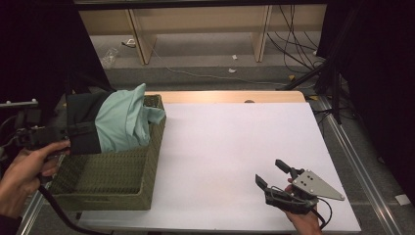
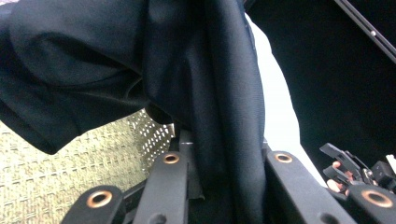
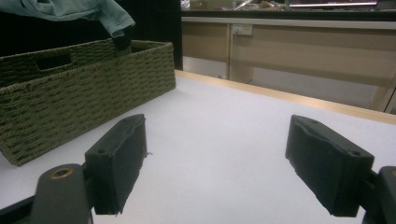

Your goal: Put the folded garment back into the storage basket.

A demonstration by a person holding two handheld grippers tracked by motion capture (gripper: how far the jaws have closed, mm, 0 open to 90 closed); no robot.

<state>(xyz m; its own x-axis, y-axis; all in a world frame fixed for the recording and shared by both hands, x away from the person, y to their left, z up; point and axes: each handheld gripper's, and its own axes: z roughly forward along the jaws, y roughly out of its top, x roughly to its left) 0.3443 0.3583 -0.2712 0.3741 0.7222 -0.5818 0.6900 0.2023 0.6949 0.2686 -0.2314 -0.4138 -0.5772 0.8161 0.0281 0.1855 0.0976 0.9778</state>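
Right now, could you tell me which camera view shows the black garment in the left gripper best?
The left gripper view: the black garment runs between the closed jaws, over the woven basket. In the high view it lies partly under a mint shirt. The right gripper view catches a dark tip below that shirt.

Left gripper [image 1: 73, 132] seemingly clamped shut; right gripper [image 1: 275, 174] rests, jaws apart.

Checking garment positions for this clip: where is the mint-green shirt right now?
In the high view the mint-green shirt hangs at the left over the woven basket, draped on the black garment that the left gripper holds shut.
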